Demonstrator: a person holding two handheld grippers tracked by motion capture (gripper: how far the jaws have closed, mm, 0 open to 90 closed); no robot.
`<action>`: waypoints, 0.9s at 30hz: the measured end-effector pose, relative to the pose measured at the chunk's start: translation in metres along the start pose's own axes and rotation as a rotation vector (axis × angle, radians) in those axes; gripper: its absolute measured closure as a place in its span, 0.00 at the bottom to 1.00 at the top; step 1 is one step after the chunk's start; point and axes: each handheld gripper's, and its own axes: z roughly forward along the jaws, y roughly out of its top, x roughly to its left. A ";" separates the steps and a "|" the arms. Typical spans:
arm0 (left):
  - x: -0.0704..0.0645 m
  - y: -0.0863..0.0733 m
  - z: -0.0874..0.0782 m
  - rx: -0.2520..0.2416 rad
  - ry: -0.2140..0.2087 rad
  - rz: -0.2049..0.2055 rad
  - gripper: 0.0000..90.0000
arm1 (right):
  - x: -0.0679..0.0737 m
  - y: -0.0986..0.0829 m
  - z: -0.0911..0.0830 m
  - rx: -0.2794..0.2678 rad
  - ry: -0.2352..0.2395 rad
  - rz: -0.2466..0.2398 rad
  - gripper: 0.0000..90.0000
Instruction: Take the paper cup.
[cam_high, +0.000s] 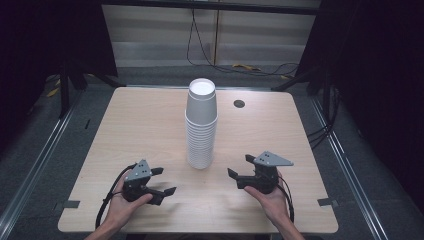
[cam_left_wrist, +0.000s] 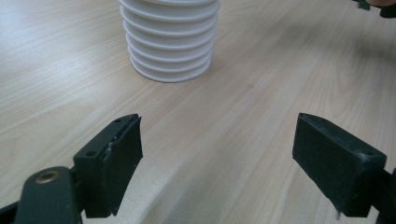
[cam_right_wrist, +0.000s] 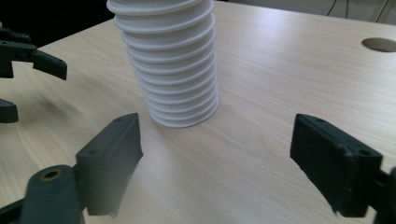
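High view: a tall cup stack stands upright near the middle of the table, mouths up, the top cup sitting higher than the packed rims below it. The left gripper lies at the near left, held in the left hand, jaws spread and empty, pointing right and slightly toward the stack's base. The right gripper lies at the near right in the right hand, jaws likewise spread and empty, pointing left. The stack sits between the two grippers and a little farther back; neither touches it. A round hole marks the table right of the stack's top.

Left gripper view: both black jaws stand wide apart, bare tabletop between them. The stack's base stands ahead and left of centre, nearly above the left jaw, apart from both tips. A bit of the right gripper shows in the top right corner.

Right gripper view: jaws wide apart, nothing between them but wood. The stack stands ahead, left of centre, its foot just beyond the left jaw's tip, not touching. The left gripper shows at the left edge, jaws parted. The hole lies far right.
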 end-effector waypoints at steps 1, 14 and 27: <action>-0.001 0.000 0.000 -0.002 -0.001 -0.003 0.18 | 0.001 0.002 0.001 0.013 0.007 0.000 0.19; -0.001 -0.001 -0.006 0.005 0.013 0.006 0.18 | 0.006 0.037 0.004 -0.072 0.034 -0.047 0.15; -0.005 -0.001 -0.008 0.006 -0.003 0.021 0.18 | 0.015 0.062 0.010 -0.099 0.075 -0.071 0.15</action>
